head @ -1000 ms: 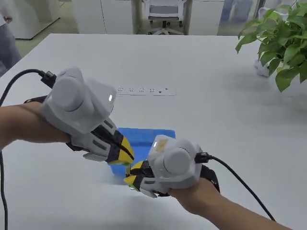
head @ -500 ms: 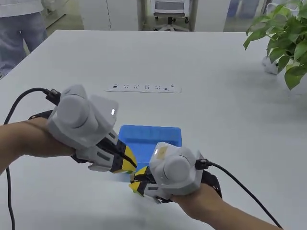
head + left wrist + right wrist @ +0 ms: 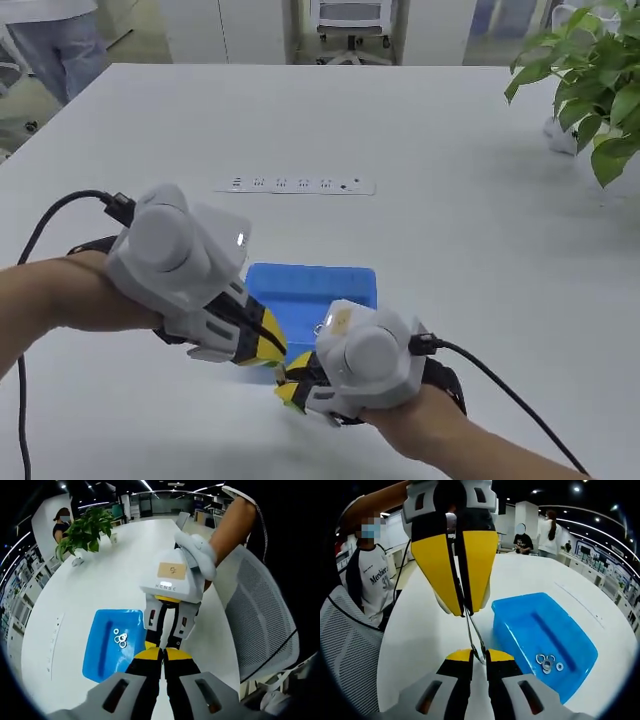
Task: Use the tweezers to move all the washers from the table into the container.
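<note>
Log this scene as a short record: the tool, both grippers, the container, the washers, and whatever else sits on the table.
tool: tweezers, thin metal, spanning between the two grippers
left gripper: jaws closed on one end of the tweezers
right gripper: jaws closed around the other end
container: blue, open-topped, on the white table beside the grippers
washers: small cluster lying inside the container
other items: power strip beyond the container; potted plant at the far right

In the head view, my left gripper (image 3: 262,340) and right gripper (image 3: 290,385) cover the blue container's (image 3: 318,284) near edge. The tweezers' (image 3: 473,630) tips sink between my right gripper's jaws, and whether they pinch anything is too small to tell.
</note>
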A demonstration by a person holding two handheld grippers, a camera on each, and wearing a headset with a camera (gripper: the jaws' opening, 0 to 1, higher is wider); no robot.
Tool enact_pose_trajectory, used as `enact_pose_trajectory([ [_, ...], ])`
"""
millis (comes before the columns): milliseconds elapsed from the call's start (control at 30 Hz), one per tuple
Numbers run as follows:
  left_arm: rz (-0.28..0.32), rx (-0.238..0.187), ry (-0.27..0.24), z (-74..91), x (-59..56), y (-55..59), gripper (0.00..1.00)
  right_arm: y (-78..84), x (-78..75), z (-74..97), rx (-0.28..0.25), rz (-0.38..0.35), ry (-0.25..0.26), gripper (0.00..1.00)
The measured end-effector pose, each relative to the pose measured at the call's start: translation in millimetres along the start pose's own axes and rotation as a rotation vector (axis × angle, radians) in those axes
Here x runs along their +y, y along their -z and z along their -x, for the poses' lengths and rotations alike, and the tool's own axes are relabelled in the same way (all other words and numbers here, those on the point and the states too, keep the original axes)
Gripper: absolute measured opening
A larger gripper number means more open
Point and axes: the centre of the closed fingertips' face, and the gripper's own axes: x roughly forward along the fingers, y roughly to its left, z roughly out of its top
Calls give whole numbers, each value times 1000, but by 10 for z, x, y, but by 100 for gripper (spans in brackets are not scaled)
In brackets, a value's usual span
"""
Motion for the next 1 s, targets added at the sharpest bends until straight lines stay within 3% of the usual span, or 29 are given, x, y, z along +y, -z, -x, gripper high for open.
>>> enact_pose_trajectory([
  [333,18,-13,13,-13,35,-10,5,28,1,-7,2,-32,-14,11],
  [567,16,-6,18,5,34,-13,5,17,34,6,8,-16,-25,10],
  [1000,-17,-17,27,245,88,-257,5,-261,-37,219,-49,-20,6,10],
])
